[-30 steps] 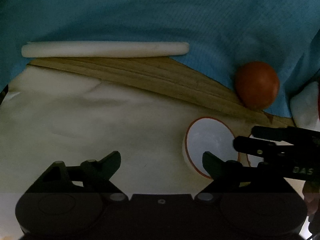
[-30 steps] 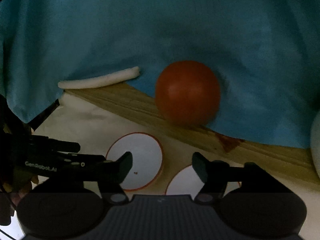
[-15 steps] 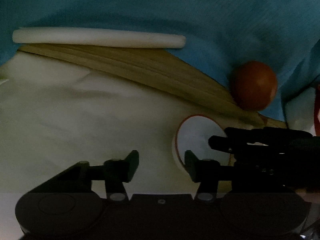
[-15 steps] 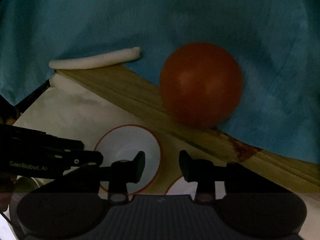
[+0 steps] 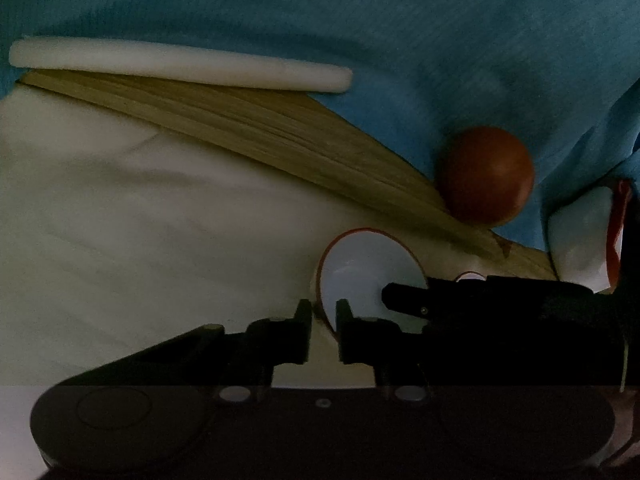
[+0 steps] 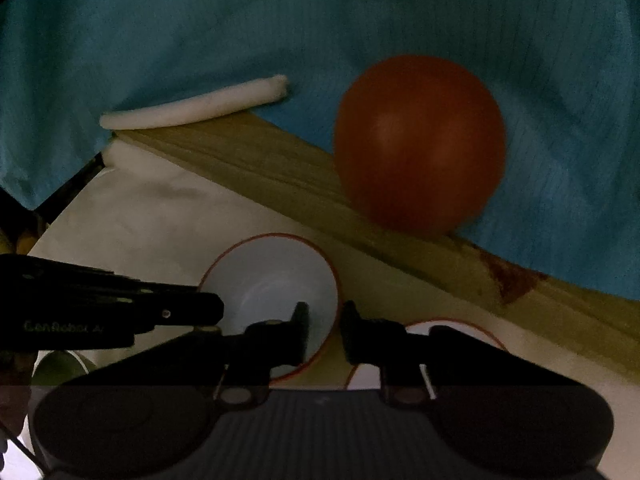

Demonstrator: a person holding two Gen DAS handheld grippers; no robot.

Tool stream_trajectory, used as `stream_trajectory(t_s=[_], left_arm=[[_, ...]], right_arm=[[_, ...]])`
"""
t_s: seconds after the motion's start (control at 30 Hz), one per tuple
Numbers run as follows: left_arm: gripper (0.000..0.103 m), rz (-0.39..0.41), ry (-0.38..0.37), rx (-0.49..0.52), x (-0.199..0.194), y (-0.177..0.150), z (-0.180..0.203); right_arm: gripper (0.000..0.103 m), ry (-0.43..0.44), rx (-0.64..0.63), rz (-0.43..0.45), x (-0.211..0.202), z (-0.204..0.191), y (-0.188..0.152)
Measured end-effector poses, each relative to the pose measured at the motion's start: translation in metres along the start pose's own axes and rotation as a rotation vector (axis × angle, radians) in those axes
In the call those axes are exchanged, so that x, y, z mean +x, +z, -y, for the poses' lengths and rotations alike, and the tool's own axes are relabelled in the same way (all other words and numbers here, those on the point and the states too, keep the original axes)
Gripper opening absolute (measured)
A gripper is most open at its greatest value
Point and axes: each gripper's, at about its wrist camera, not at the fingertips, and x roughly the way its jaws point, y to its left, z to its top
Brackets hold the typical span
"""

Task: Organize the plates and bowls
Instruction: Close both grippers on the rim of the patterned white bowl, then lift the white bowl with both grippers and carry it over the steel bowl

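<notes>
A white bowl (image 6: 272, 292) with a red rim sits on the cloth-covered desk (image 5: 120, 220). Both tongs, left (image 5: 323, 316) and right (image 6: 323, 320), are closing on opposite rim edges, presumably for lifting.

White bowl (image 6: 272, 280) w/ red rim, red-brown ball (image 6: 420, 144), teal cloth (image 6: 320, 20), white rod (image 5: 180, 66).

Two white, red-rimmed bowls sit upright: one bowl (image 6: 272, 280) beside the second bowl (image 6: 424, 330), below the wooden strip (image 6: 280, 172).
</notes>
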Motion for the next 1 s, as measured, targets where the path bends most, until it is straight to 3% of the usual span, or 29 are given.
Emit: stream_trajectory(t_s=[0.4,0.8,1.0], left_arm=[[0.008,0.033,0.003,-0.025,-0.016,-0.003,-0.002],[0.007,0.111,-0.020,-0.005,-0.077,-0.018,-0.010],[0.007,0.137,-0.011,0.014,-0.114,-0.033,-0.017]], right_arm=[[0.008,-0.001,0.057,0.023,-0.016,0.002,-0.005],[0.008,0.004,0.039,0.104,-0.059,-0.035,-0.006],[0.009,0.046,0.038,0.113,-0.077,-0.064,-0.020]])
